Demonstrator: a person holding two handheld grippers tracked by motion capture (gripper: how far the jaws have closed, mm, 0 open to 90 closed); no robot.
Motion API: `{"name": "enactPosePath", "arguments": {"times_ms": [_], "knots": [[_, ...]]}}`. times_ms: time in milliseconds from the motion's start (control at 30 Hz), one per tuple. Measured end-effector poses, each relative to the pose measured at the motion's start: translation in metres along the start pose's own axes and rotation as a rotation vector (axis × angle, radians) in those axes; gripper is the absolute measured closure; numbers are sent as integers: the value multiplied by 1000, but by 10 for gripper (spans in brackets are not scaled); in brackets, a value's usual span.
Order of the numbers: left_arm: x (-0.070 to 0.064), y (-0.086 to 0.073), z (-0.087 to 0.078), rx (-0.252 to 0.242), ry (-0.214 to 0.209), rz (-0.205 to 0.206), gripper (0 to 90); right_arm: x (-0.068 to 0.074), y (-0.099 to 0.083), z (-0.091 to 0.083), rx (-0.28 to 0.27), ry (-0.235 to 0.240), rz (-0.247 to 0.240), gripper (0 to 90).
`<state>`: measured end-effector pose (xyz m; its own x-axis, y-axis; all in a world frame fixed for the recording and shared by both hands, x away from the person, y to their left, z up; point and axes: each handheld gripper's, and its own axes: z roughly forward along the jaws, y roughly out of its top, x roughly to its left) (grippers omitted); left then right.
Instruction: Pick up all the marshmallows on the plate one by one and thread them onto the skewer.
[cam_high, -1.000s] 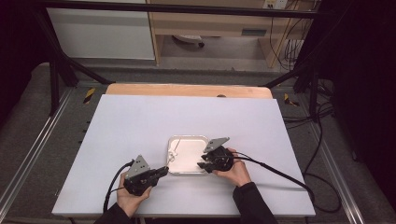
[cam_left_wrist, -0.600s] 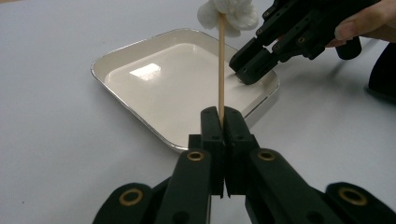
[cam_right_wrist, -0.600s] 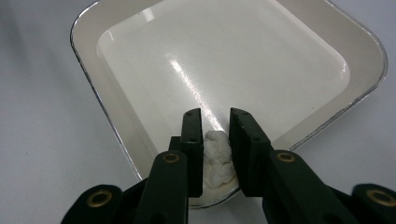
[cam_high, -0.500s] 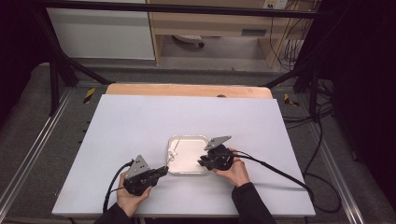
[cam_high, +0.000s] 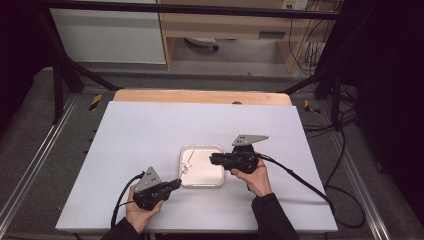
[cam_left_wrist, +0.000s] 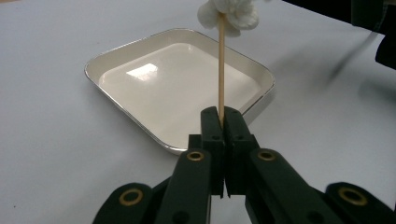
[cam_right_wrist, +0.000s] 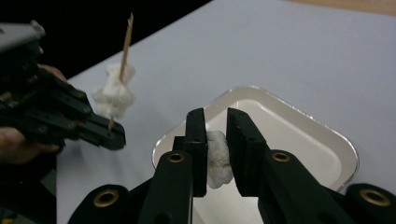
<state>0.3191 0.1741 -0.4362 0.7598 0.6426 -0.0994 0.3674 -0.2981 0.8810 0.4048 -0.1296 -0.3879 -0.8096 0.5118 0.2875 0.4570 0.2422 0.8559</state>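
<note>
Jaws of my left tool (cam_left_wrist: 222, 122) are clenched on a thin wooden skewer (cam_left_wrist: 221, 70) with white marshmallow pieces (cam_left_wrist: 229, 14) threaded near its far end. My right tool (cam_right_wrist: 215, 140) grips another white marshmallow chunk (cam_right_wrist: 217, 158) between its jaws, just above the white tray (cam_high: 210, 175). Farther out, that tray sits on the white surface (cam_high: 150, 130), between my two hands.
</note>
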Motion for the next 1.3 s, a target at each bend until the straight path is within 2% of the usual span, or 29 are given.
{"name": "enactPosePath", "arguments": {"times_ms": [67,233,333,433,767,1100,1300], "knots": [[-1,0,0,0,-4,2,887,0,5,-5,-45,17,21,790],[-2,0,1,0,-10,16,888,5,17,-14,-118,47,46,789],[-3,0,1,-2,-13,21,888,9,25,-15,-166,72,59,789],[-4,1,2,-2,-13,23,888,13,32,-12,-188,91,64,788],[-4,1,1,-2,-15,30,888,23,42,8,-185,138,71,788],[-4,1,2,-4,-14,24,888,24,38,14,-166,151,79,793],[-6,-1,2,-15,-11,2,889,27,35,17,-181,160,100,804]]}}
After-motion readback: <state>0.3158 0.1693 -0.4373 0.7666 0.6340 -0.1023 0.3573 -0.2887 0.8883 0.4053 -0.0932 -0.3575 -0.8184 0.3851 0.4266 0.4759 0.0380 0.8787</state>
